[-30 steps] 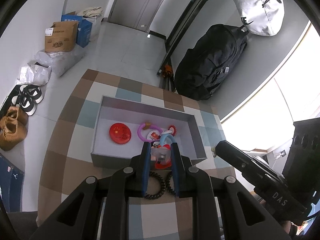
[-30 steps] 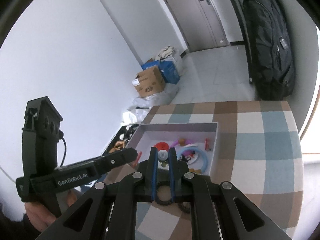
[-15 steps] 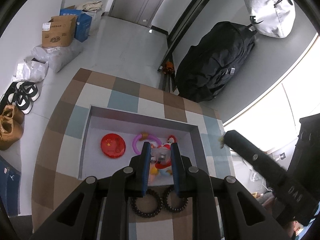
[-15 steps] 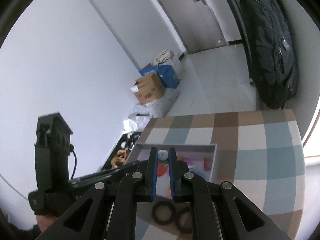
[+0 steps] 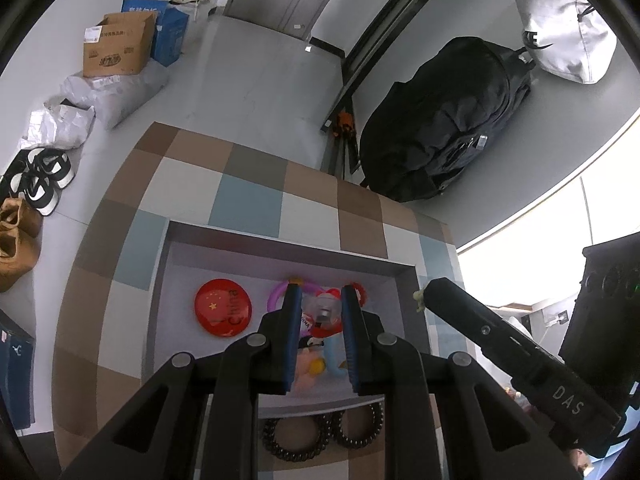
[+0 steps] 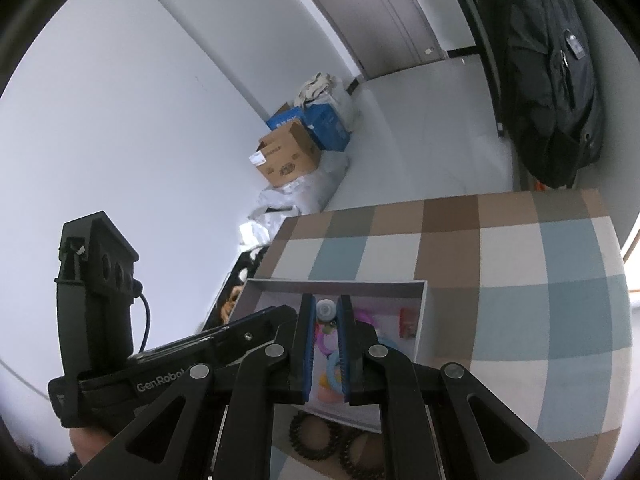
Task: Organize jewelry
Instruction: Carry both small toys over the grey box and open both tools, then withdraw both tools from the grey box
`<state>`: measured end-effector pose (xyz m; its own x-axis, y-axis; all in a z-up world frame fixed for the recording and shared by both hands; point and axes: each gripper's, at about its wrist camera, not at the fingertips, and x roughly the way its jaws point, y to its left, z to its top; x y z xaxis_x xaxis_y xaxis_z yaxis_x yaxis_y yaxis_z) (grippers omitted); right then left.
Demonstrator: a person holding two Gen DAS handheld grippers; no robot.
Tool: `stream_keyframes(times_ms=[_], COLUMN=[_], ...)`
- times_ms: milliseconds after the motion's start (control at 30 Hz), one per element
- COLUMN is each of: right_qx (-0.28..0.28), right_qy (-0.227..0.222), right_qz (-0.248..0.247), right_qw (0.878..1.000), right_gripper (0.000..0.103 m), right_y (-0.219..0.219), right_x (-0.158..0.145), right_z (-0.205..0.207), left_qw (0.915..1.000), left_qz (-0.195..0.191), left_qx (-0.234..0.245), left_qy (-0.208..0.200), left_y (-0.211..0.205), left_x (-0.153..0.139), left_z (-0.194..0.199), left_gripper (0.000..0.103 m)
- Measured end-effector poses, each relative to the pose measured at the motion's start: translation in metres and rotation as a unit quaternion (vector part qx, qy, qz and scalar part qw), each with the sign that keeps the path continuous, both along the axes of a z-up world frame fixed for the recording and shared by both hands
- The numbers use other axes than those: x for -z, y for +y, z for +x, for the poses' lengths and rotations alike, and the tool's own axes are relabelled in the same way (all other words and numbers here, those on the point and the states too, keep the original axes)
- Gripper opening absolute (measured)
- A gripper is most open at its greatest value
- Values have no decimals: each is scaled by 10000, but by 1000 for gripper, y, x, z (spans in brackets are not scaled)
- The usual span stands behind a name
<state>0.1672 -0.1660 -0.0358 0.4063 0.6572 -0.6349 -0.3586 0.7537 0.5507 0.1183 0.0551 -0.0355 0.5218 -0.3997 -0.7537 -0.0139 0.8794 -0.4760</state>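
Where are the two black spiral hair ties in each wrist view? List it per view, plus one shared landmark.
Left wrist: black spiral hair ties at bottom centre, on the checked cloth just outside the tray's near wall.
Right wrist: same pair at bottom centre, under the fingers.
Shared landmark: grey tray.

Right gripper clamped on small pale bead above grey box on checked cloth. Left gripper at 9 o'clock; two black coil ties at 6.
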Motion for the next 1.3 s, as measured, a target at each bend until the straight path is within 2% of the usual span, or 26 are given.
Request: stream_keyframes(times_ms=[233,433,533,567,600,633,667,700,867,1067,1167,1300], right_qx=[64,18,81,99,116,125,144,159,306,285,277,294], right_qy=[314,307,330,303,255,202,142,114,-27,-27,-55,-75], right_qz=[-25,-115,-77,-54,-12,29,52,64,212,204,129,50], right_qw=[9995,9995,9994,9995,9996,9997,9998,9998,9993,9994,9995,9995], right_gripper=[10,13,15,19,20,23,29,34,76,92,97,101], right_y=[-2,1,-2,-3,-5,-6,-8,-9,-16,-19,-20,-22], right_x=[13,14,14,12,10,7,4,3,-4,-5,-5,-4], right_z=[7,7,8,7,6,5,4,4,0,-3,-6,-10], left_qw=[10000,9998,9999,9998,9998,9998,9998,9996,9992,9996,9990,9971], left_qz=[36,-108,119,195,220,192,113,35,-203,56,297,617], left_qx=[2,-97,-24,4,6,-23,-96,-180,-324,-255,-259,-283], left_qy=[55,102,103,58,-1,-48,-131,-196,-129,-113,-215,-345], left_y=[0,5,1,0,1,3,7,11,20,13,11,9], left_x=[3,5,2,0,-3,-5,-7,-8,-5,-6,-10,-15], left_z=[4,5,7,7,6,5,3,1,3,0,-6,-13], left_gripper=[15,15,16,23,34,42,56,64,66,67,73,75])
